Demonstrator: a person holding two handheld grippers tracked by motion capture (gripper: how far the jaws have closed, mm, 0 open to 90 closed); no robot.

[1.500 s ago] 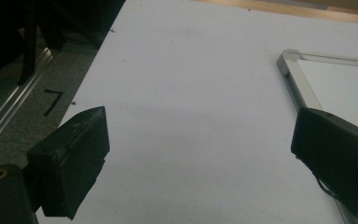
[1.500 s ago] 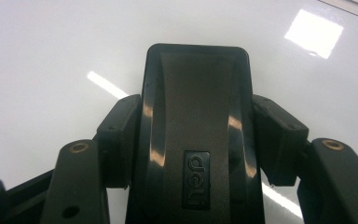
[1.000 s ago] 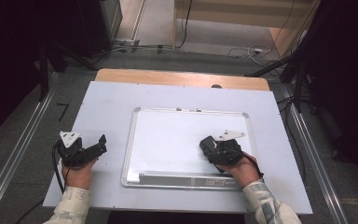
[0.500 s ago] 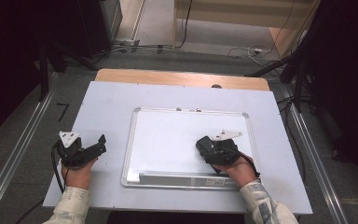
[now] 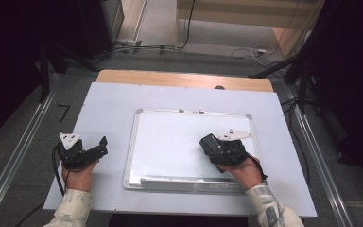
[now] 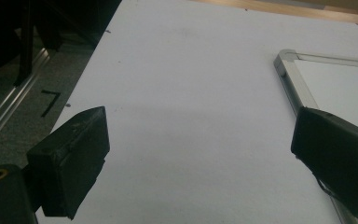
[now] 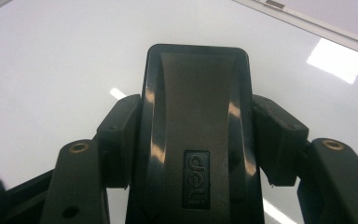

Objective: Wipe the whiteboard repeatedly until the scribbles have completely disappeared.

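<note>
Right gripper view shows the right hand-held gripper (image 7: 196,135) clamped on a black eraser (image 7: 196,107) over the whiteboard (image 5: 170,142), whose surface looks clean, so wiping seems nearly finished. Left hand-held gripper (image 6: 200,158), jaws wide and empty, rests on the bench (image 5: 108,104).

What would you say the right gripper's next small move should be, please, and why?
Probably a short sweep of the black eraser across the whiteboard. The right gripper is shut on it, flat over the board, while the left gripper waits open beside the frame.
</note>
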